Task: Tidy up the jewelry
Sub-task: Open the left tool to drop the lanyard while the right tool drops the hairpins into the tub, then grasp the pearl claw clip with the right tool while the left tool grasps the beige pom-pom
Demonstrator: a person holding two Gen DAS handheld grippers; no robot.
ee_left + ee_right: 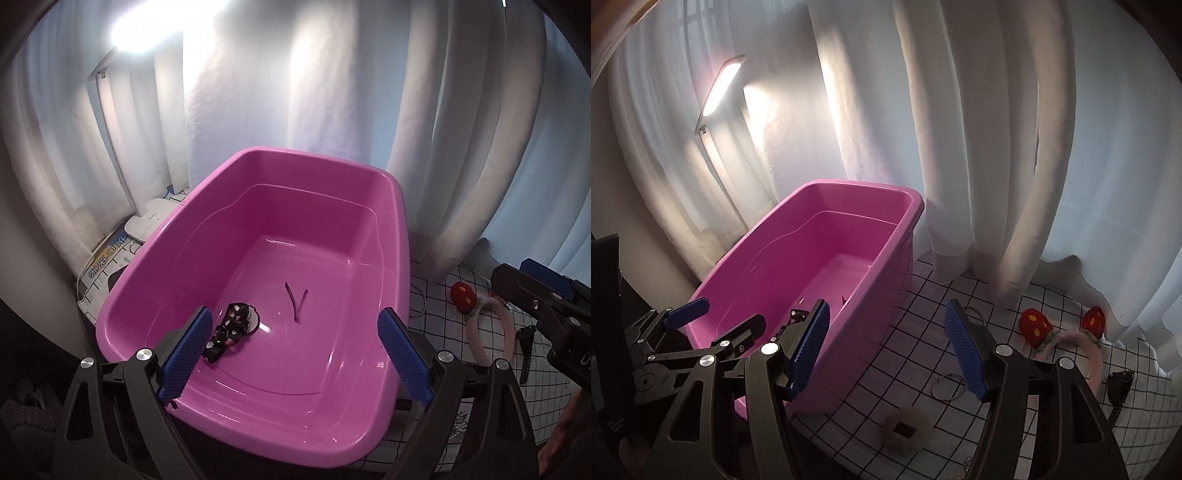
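A pink plastic tub (369,173) stands on a checked cloth; it also shows in the right wrist view (905,195). Inside lie a black floral hair tie (229,330) and a thin dark hairpin (295,301). My left gripper (293,354) is open and empty over the tub's near end. My right gripper (886,350) is open and empty above the cloth beside the tub. On the cloth lie a pink fuzzy headband with red mushrooms (1060,332), a metal ring bracelet (947,386), a pale fluffy scrunchie (905,428) and a black strap (1119,387).
White curtains (979,147) hang behind the table. A lit floor lamp (720,88) stands at the back left. A white lamp base and printed box (122,251) sit left of the tub. A thin cord (419,299) lies beside the tub.
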